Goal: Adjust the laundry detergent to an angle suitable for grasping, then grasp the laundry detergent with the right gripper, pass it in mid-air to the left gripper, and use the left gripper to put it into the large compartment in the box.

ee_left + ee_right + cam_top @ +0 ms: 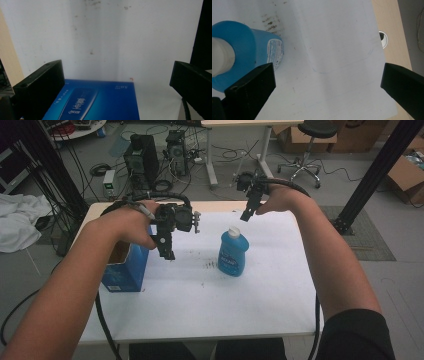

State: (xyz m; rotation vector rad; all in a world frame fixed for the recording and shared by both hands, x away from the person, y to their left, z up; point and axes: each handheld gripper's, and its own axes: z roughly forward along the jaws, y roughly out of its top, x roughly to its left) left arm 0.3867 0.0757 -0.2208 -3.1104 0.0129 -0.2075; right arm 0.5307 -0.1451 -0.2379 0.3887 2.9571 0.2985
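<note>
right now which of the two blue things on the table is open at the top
The blue box at the table's left, by the left gripper: its top gapes, showing brown inside. The blue bottle at the middle is closed by a white cap.

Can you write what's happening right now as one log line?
left gripper: open, above blue box | right gripper: open, above blue bottle | nothing held
</note>
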